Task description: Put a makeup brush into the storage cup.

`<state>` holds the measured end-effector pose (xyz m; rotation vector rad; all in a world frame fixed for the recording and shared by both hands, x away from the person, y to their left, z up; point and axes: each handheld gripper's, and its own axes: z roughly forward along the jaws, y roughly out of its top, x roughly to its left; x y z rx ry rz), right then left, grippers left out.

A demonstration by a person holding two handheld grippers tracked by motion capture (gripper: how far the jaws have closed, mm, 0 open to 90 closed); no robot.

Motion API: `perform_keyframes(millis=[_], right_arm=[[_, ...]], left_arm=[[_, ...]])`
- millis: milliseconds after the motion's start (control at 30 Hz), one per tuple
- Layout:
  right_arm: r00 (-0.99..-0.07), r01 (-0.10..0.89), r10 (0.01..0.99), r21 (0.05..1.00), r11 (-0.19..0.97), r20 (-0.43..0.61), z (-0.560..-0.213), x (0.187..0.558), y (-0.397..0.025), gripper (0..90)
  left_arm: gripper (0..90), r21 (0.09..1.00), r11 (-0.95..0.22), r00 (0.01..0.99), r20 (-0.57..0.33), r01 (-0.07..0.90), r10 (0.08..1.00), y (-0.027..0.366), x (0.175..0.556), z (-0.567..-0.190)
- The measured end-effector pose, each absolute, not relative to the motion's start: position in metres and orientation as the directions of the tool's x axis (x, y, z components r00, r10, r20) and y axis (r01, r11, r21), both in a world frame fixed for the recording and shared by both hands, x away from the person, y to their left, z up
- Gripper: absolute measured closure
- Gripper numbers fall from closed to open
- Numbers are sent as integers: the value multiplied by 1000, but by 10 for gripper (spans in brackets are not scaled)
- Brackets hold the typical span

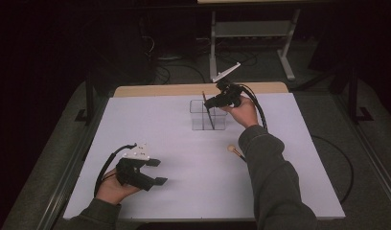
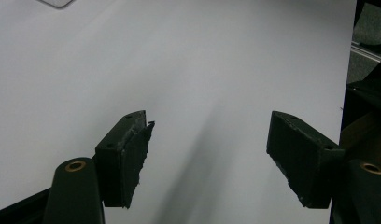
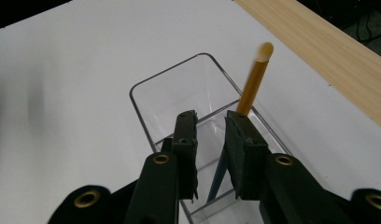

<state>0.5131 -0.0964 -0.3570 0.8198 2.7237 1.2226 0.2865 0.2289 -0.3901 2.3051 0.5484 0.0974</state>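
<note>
A clear plastic container (image 1: 199,117) with a divider stands on the white table, toward the back. A thin stick (image 1: 212,120) leans inside it, its top poking above the rim. My right gripper (image 1: 212,101) hovers over the container. In the right gripper view the stick (image 3: 254,84) is amber at its top and dark lower down. It runs between the jaws of my right gripper (image 3: 211,116), close to the right one, and a gap separates it from the left jaw. My left gripper (image 1: 158,171) rests near the front left, open and empty (image 2: 210,119).
A second stick with a round wooden tip (image 1: 230,149) lies on the table, partly under the right sleeve. A bare wooden strip (image 1: 184,89) runs along the table's far edge. Beyond it stands a metal frame (image 1: 251,33) with cables on the floor.
</note>
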Motion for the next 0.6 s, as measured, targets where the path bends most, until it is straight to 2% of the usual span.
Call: perform_keyframes(millis=[33, 100, 600], right_arm=[[-852, 466, 486, 705, 534, 195, -356, 511, -96, 718], [-864, 440, 477, 706, 555, 162, -357, 513, -98, 716], [-859, 450, 479, 709, 542, 180, -352, 500, -107, 691]], left_arm=[[287, 693, -626, 905, -92, 357, 414, 229, 286, -390], [287, 690, -622, 901, -106, 371, 420, 228, 286, -391], [283, 690, -628, 904, -95, 361, 416, 228, 287, -392]])
